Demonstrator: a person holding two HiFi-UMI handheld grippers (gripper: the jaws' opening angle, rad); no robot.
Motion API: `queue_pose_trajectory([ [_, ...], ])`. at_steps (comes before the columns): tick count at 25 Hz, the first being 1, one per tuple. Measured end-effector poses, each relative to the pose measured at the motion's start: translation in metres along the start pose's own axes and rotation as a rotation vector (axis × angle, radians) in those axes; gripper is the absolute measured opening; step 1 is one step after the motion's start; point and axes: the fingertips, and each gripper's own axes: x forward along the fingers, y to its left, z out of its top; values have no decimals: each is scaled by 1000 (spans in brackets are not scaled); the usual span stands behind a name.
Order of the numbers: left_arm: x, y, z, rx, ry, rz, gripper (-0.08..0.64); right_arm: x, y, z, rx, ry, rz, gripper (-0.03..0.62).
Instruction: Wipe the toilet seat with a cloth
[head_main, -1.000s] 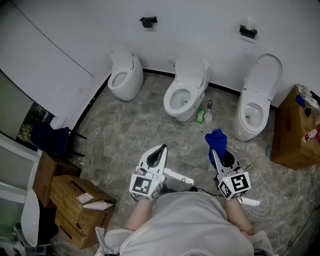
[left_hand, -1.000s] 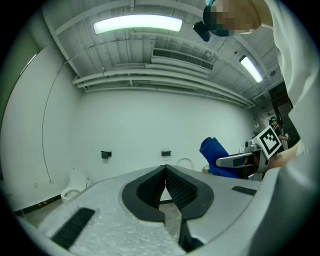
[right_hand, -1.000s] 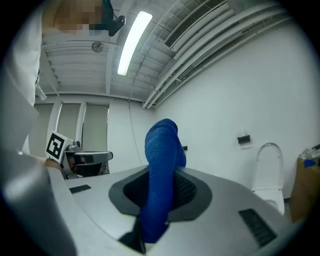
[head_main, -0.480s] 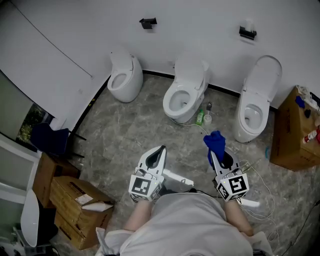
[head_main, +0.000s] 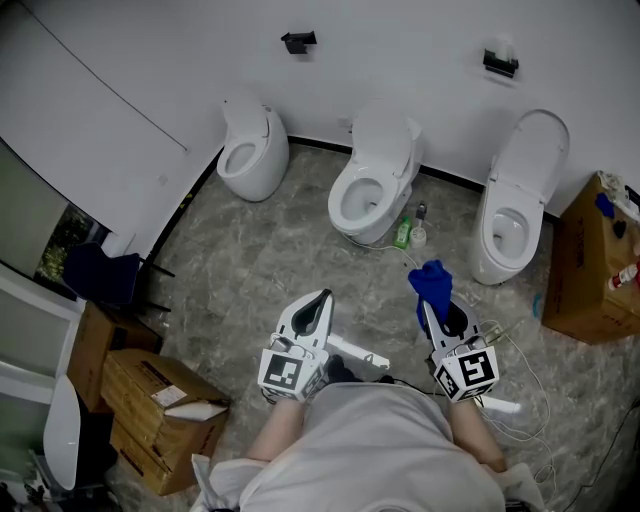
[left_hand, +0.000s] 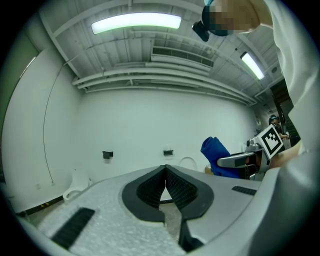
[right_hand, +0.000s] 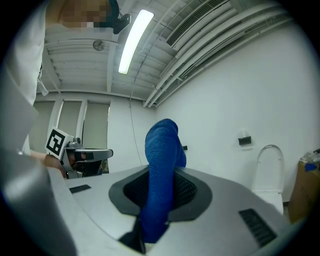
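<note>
Marbled grey floor (head_main: 250, 270); the glossy white, oval toilet seat (head_main: 340, 205) stands well ahead. My right gripper (right_hand: 161, 175) clamps a ribbed blue cloth (right_hand: 161, 150). My left gripper (left_hand: 165, 170) is closed and empty, its ridged black pads (left_hand: 150, 187) touching.

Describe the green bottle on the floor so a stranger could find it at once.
Three white toilets stand along the back wall; take the middle toilet. On the floor right of its base stand two bottles. The green bottle is the left one, the only green thing there; the other bottle is pale.
</note>
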Motion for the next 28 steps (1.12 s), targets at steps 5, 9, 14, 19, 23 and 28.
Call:
queue_pose_trajectory([
  [5,11,8,-1,-6,-7,-6,9,9,-6,-1,-7,10,-7,74],
  [9,31,15,-3,-7,-13,-17,9,20,-19,-2,-6,12,-19,74],
  [14,62,35,-8,-16,-21,-32,9,48,-35,-3,-12,19,-30,74],
  [19,104,69,-16,-28,-22,-50,9,94,-54,-5,-16,33,-41,74],
  [23,145,113,-25,-32,-22,-80,9,150,-68,-6,-16,42,-57,74],
  [28,206,171,-33,-6,-8,-140,9,225,-92,-3,-8,44,-92,74],
])
